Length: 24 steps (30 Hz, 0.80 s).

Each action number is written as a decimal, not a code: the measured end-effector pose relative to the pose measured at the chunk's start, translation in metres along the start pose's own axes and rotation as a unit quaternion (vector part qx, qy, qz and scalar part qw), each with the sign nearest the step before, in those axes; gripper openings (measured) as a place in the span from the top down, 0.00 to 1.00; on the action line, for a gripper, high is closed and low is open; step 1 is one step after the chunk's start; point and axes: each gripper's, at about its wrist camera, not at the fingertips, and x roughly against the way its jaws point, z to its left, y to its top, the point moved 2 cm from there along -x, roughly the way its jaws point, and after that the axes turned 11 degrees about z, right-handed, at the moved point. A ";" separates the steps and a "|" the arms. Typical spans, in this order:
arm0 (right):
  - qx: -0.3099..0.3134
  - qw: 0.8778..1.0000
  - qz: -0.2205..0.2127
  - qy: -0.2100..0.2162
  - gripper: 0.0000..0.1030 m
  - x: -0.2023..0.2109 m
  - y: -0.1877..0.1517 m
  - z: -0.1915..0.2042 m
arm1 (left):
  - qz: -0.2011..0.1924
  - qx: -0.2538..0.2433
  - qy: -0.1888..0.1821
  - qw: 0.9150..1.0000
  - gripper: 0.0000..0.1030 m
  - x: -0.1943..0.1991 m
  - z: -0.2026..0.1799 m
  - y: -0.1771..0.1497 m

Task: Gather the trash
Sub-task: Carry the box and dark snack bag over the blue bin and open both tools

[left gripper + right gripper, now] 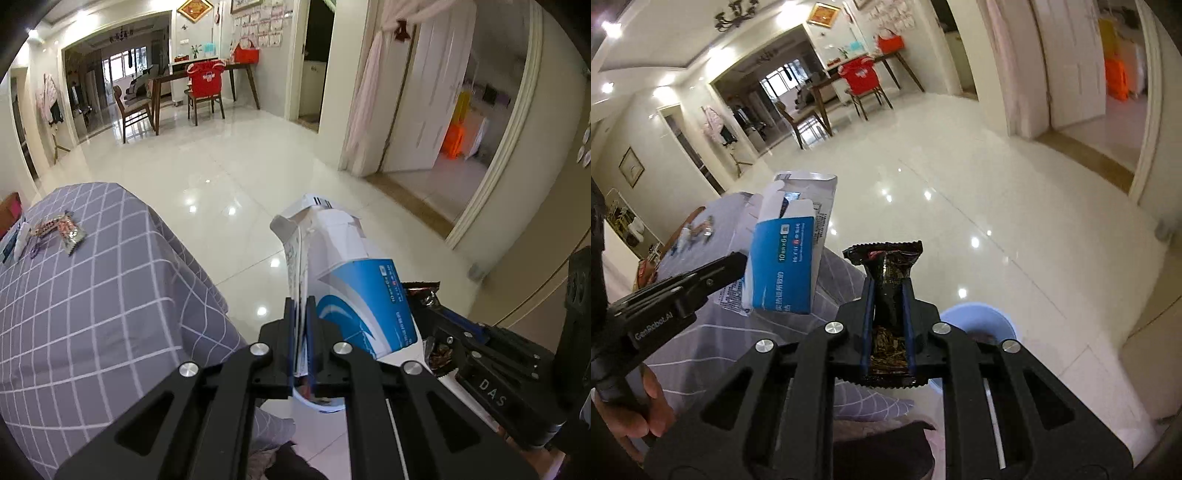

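My left gripper (301, 310) is shut on a flattened blue and white carton (354, 280), held up over the floor beside the table; the carton also shows in the right wrist view (786, 258). My right gripper (888, 295) is shut on a dark brown snack wrapper (892, 266), which also shows at the right in the left wrist view (424, 295). A light blue bin (979, 317) sits on the floor just below and behind the right gripper.
A table with a grey checked cloth (92, 295) is at the left, with several small wrappers (66, 229) lying on its far end. Glossy tiled floor (240, 166) stretches ahead to a dining table with chairs (199, 85). Open doorways (461, 122) are at the right.
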 end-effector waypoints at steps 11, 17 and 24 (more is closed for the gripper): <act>-0.037 0.998 0.027 -0.049 0.53 -0.030 -0.012 -0.050 | 0.050 -0.026 0.006 0.998 0.95 -0.057 -0.020 -0.009; -0.048 0.998 0.002 -0.046 0.51 -0.009 -0.016 -0.052 | 0.064 -0.032 0.005 0.997 0.95 -0.071 -0.026 -0.009; -0.050 0.998 -0.026 -0.040 0.50 0.004 -0.015 -0.056 | 0.072 -0.045 0.004 0.996 0.95 -0.082 -0.041 -0.002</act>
